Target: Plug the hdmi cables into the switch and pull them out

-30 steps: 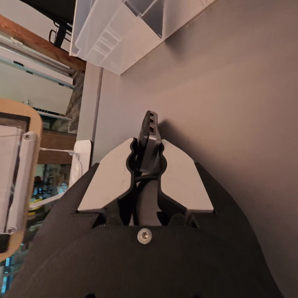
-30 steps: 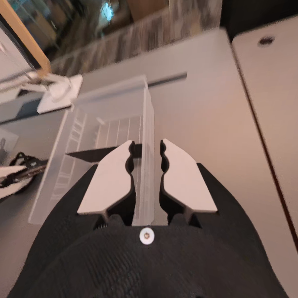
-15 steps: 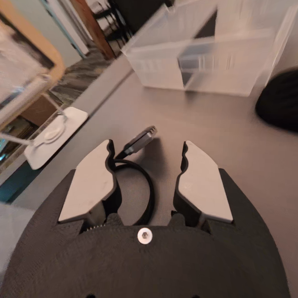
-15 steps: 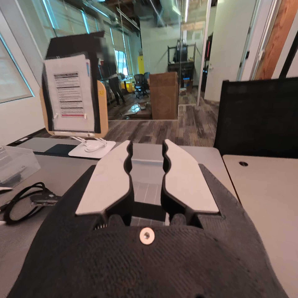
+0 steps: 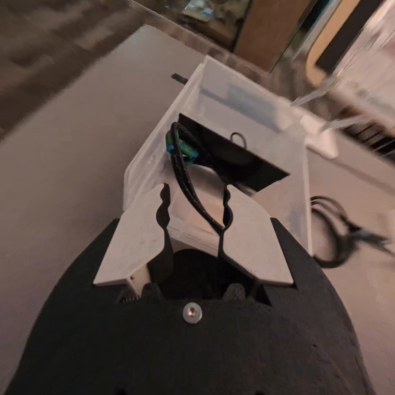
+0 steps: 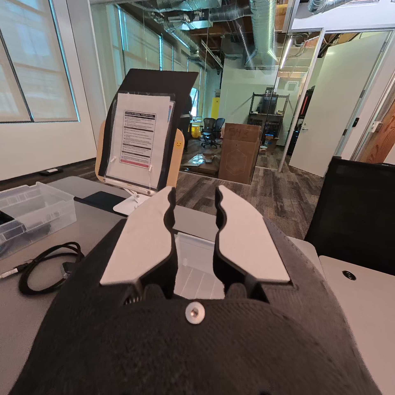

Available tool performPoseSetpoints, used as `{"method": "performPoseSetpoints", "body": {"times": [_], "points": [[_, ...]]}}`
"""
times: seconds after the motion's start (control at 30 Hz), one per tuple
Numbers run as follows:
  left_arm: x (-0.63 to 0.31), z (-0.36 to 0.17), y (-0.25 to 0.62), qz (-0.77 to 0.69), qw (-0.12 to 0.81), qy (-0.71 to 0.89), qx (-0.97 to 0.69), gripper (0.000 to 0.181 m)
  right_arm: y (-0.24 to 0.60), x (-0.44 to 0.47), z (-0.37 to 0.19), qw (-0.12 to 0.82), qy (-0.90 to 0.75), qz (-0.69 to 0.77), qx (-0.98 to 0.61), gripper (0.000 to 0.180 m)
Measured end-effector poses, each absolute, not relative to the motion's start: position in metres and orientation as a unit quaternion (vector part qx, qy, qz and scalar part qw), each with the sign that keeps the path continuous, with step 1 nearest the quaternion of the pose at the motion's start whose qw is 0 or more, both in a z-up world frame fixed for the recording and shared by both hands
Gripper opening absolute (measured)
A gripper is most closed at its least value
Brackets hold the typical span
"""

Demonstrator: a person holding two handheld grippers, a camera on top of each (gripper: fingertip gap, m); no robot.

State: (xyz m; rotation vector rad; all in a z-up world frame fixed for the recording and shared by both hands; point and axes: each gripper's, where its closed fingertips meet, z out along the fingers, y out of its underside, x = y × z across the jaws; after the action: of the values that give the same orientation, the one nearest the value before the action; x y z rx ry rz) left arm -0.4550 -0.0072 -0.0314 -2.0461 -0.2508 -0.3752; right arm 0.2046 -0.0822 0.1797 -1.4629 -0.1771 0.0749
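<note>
In the left wrist view my left gripper (image 5: 194,188) is open above a clear plastic bin (image 5: 147,162). A black braided HDMI cable (image 5: 186,188) with green and blue ties rises out of the bin between the fingers and touches the right finger's inner edge, ungripped. The switch with its looped black lead (image 5: 333,233) lies on the grey table to the right, blurred. In the right wrist view my right gripper (image 6: 194,190) is open and empty, held level above the table. The switch's lead (image 6: 49,267) lies at the left.
A black divider (image 5: 230,154) stands in the bin. A second clear bin (image 6: 42,211) sits at the left, and another bin (image 6: 196,256) lies under the right gripper. A document stand (image 6: 139,139) stands behind, a black chair (image 6: 352,213) at right.
My left gripper let go of the switch, left it on the table and swung over the bin with the cable. My right gripper lifted off the bin wall and tilted up level.
</note>
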Motion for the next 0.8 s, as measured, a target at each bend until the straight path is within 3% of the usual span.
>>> {"method": "performPoseSetpoints", "body": {"times": [0.1, 0.27, 0.4, 0.8], "points": [[-0.45, -0.04, -0.004, -0.252, 0.497, -0.13, -0.82, 0.039, -0.078, 0.201, 0.175, 0.73, -0.092, 0.027, -0.677, 0.036], [-0.446, -0.063, 0.003, -0.237, 0.471, -0.121, -0.841, 0.038, -0.073, 0.2, 0.166, 0.715, -0.109, 0.026, -0.691, 0.037], [-0.446, -0.068, 0.005, -0.244, 0.479, -0.121, -0.835, 0.015, -0.071, 0.207, 0.159, 0.704, -0.105, 0.018, -0.702, 0.037], [-0.45, -0.059, -0.005, -0.292, 0.509, -0.146, -0.797, 0.013, -0.067, 0.202, 0.15, 0.686, -0.124, 0.011, -0.717, 0.038]]}}
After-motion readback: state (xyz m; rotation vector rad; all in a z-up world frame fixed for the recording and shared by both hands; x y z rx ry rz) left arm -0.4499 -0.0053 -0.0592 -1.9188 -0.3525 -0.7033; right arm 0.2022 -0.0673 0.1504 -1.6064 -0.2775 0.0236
